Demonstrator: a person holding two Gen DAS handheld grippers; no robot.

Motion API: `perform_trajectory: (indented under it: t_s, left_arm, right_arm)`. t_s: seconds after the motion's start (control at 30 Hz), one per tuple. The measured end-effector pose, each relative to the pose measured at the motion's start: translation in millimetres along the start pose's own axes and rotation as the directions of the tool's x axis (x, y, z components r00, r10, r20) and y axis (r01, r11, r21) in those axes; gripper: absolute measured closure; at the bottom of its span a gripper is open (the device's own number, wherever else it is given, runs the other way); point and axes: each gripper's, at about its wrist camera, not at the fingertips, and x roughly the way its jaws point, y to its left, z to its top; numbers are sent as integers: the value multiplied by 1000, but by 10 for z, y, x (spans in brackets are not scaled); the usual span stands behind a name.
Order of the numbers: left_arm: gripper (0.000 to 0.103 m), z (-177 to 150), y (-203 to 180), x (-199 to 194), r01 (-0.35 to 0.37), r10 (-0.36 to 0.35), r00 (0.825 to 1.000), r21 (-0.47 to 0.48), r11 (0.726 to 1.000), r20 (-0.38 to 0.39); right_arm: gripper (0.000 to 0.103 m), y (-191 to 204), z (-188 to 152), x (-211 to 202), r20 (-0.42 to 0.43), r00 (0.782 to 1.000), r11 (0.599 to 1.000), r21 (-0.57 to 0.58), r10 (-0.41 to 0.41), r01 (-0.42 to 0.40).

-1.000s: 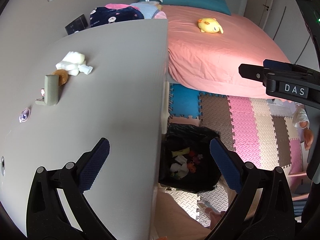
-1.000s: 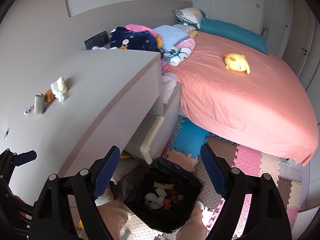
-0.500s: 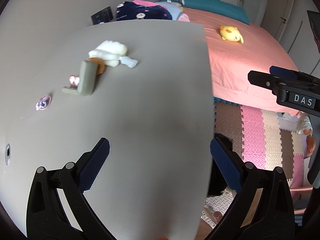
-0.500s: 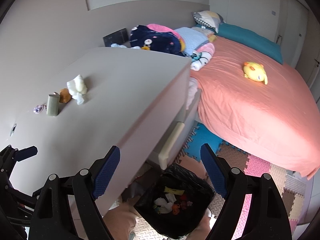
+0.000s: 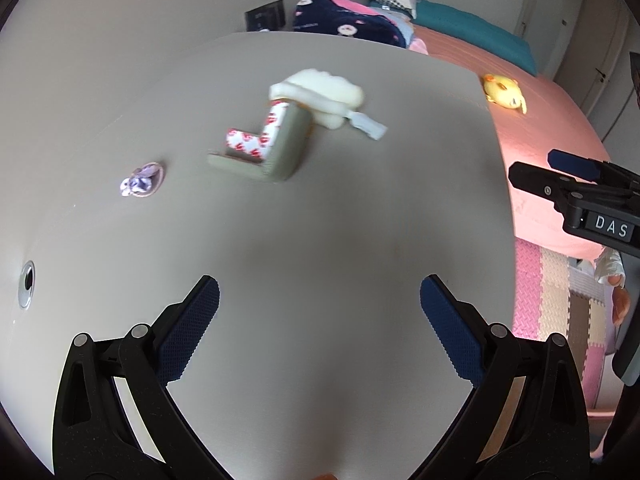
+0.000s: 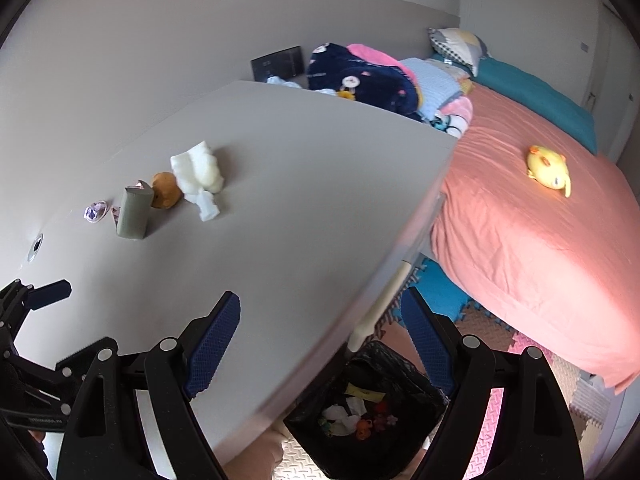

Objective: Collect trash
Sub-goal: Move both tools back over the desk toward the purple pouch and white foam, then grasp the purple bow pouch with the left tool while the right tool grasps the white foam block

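Grey desk (image 5: 320,220) — trash gathered toward its back-left edge, near the wall: white crumpled tissue (image 5: 320,94), grey L-shaped foam corner guard (image 5: 276,152) with red-and-white adhesive strips touching it, small purple wrapper (image 5: 142,180) apart to the left, brown lump (image 6: 165,190) beside the tissue. Left gripper (image 5: 320,324) over the desk's near part, jaws spread, nothing between. Right gripper (image 6: 320,344) likewise spread and empty — over the desk's right edge. Black-lined bin (image 6: 368,412) on the floor below, holding scraps.

"DAS" reads on the right hand-held gripper (image 5: 568,168) label
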Motion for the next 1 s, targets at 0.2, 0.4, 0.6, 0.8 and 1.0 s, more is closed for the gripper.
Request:
perform_trajectory:
  t_s: [0.2,0.4,0.6,0.8,1.0]
  left_arm:
    - [6,58,302,61,-23,23,1000,-55,998,-5]
    - [6,107,570,139,-54,53,999,-96,994,-11]
    - [6,151,805,187,-82,80,997,-118,990,-20]
    - [6,190,1016,229,-110,107,994,-141,984,-27]
    - [6,270,1182,304,-137,133,991,-163,977,-32]
  right_arm:
    - [20,225,138,192,-21,1000,999,-43,15,-16]
    - [20,430,258,377,-40,999,996,-78,36,-39]
    - [20,610,382,546,-51,997,993,-107,49,-54]
    - [20,792,503,693,-57,996,988,-139,61,-69]
    - [20,903,616,858,-69,996,986,-157,48,-58]
